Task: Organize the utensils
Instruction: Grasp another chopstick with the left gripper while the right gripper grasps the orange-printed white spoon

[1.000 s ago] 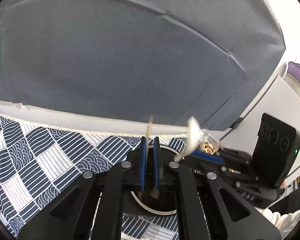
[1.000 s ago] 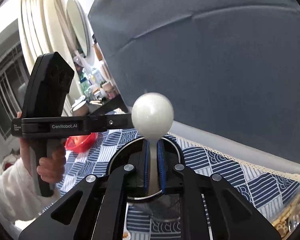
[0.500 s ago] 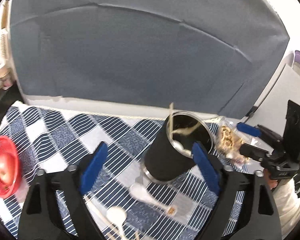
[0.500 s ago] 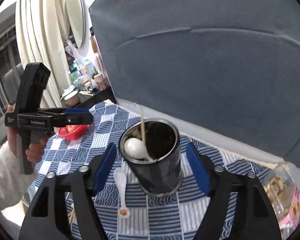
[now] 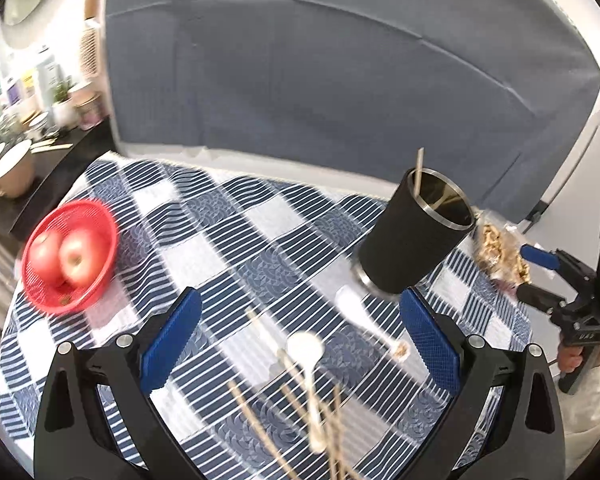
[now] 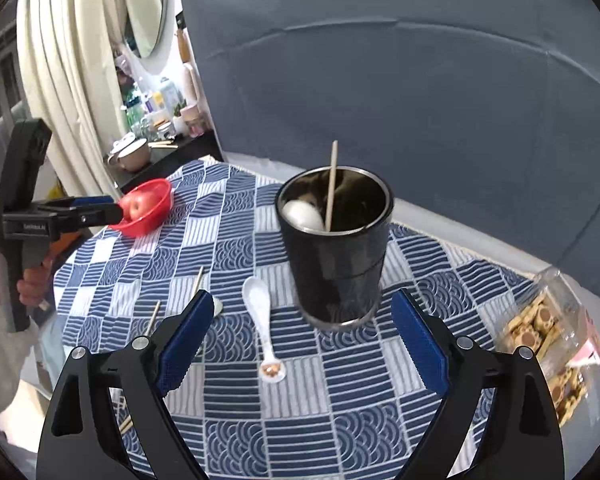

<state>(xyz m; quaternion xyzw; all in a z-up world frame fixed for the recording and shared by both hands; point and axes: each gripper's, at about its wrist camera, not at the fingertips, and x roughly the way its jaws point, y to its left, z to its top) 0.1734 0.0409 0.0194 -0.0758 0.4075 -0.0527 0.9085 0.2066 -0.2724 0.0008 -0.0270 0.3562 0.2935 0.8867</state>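
A black steel-rimmed cup (image 6: 336, 248) stands on the blue patterned tablecloth (image 6: 236, 248). In it rest a white spoon (image 6: 302, 216) and a wooden chopstick (image 6: 331, 188). My right gripper (image 6: 302, 304) is just in front of the cup, its jaws opening wide with nothing between them. My left gripper (image 5: 298, 308) hangs over loose utensils, its jaws also opening and empty. Below it lie a white spoon (image 5: 306, 350), a second spoon (image 5: 356, 308) and several chopsticks (image 5: 260, 420). The cup (image 5: 414, 236) is to its upper right.
A red basket (image 5: 70, 256) holding two apples sits at the table's left edge. A clear snack bag (image 6: 540, 332) lies right of the cup. A grey backdrop (image 6: 420, 100) stands behind the table. A side shelf with bowls (image 6: 132, 156) is at the far left.
Both grippers were shut over the cup, left on a chopstick, right on a white spoon. Both have let go, the pieces now sit in the cup, and both have pulled back.
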